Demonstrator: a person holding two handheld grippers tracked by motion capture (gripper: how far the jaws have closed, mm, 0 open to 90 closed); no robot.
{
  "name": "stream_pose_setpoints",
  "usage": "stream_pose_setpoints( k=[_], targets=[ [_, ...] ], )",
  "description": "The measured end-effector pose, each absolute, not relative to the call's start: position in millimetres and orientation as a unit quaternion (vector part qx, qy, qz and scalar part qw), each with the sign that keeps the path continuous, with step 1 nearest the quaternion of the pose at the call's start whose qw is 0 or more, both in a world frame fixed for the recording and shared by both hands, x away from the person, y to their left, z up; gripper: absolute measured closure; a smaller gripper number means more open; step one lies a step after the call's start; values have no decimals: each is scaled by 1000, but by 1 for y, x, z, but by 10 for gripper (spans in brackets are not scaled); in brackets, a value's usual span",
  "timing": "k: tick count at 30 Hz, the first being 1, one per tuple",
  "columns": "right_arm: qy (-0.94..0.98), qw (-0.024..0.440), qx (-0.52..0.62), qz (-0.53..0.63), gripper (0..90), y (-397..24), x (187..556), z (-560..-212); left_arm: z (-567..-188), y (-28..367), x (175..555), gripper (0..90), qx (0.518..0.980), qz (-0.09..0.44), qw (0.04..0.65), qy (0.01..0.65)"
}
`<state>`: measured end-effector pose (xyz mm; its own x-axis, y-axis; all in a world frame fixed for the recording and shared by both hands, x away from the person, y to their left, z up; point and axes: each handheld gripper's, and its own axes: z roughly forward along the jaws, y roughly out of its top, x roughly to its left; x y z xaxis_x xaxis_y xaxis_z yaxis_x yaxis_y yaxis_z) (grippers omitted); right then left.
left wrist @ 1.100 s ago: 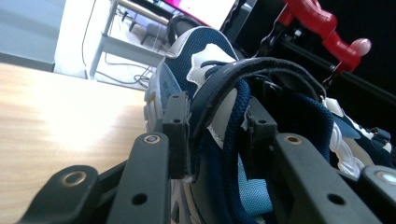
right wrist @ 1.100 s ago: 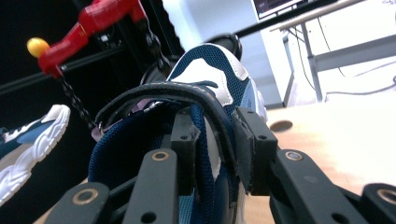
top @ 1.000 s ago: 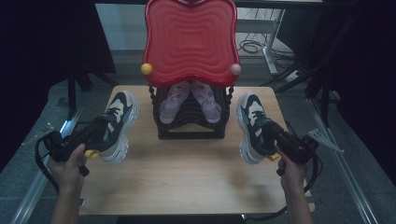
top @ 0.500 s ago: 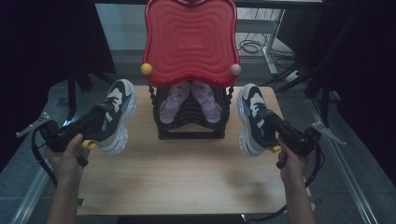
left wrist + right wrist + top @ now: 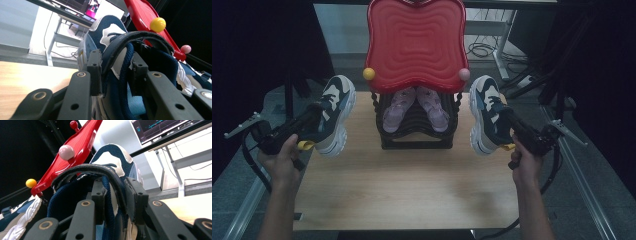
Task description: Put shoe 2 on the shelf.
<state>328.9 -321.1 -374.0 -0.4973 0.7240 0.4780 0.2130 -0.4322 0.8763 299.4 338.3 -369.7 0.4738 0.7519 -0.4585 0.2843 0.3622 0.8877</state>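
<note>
Gripping a shoe apiece, both sets of jaws are part-closed and clamped on a heel collar. The left gripper (image 5: 113, 75) pinches the padded rim of the left shoe (image 5: 332, 117), one pad inside the opening and one outside; the right gripper (image 5: 113, 197) holds the right shoe (image 5: 486, 115) the same way. Neither shoe looks to rest on the counter (image 5: 412, 190): each seems to hang just above it, the left one over the left edge, the right one near the far right corner, toes pointing away from the person.

Between them stands a black rack (image 5: 417, 135) at the far middle of the counter, with a pink pair (image 5: 414, 107) on its lower tier and a red tray (image 5: 416, 45) as its top, a yellow knob (image 5: 369, 74) and a pink knob (image 5: 464, 74) at the near corners.

The risk, as I judge it, lies in the hold: only a soft collar is caught, so the heavy sole could swing or twist the shoe out of the pads. A shoe carried toward the rack could also knock a knob or the tray's rim, since both hang close beside it.
</note>
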Motion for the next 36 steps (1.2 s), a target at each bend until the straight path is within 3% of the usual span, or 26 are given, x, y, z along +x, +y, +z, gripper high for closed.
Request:
stream_pose_setpoints(
  k=[25,36],
  targets=[
    [501,230,456,699,698,-313,336,-324,-313,334,327,681,519,202,681,476],
    [507,251,440,698,698,-302,345,-281,-271,316,340,681,517,206,694,455]
  ],
)
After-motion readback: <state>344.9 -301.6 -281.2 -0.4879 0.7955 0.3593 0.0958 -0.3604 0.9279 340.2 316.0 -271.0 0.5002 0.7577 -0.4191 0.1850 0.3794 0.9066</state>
